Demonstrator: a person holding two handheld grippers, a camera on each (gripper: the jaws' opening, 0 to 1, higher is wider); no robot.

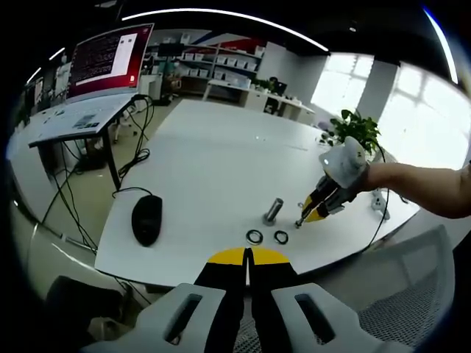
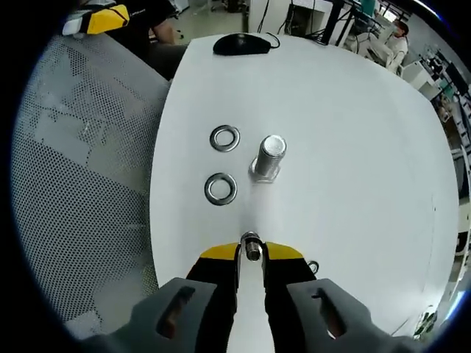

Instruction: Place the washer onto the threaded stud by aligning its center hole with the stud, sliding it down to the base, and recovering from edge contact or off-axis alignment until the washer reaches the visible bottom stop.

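The threaded stud (image 2: pixel 268 158) (image 1: pixel 273 210) stands upright on the white table (image 2: pixel 331 132), on its hex base. Two steel washers (image 2: pixel 224 137) (image 2: pixel 221 188) lie flat just left of it, apart from it; in the left gripper view they are washers (image 1: pixel 255 236) (image 1: pixel 281 237) in front of the stud. My right gripper (image 2: pixel 252 254) (image 1: pixel 300 220) hovers close to the stud, shut on a small metal washer (image 2: pixel 252 248) seen edge-on. My left gripper (image 1: pixel 248 256) is held back beyond the table edge, jaws together with nothing between them.
A black mouse (image 1: pixel 146 218) (image 2: pixel 241 44) lies on the table near one corner. A mesh chair back (image 2: pixel 81 184) stands along the table edge. A small metal ring (image 2: pixel 313 266) lies by my right gripper. A desk with a monitor (image 1: pixel 110 59) and a plant (image 1: pixel 357 129) lie farther off.
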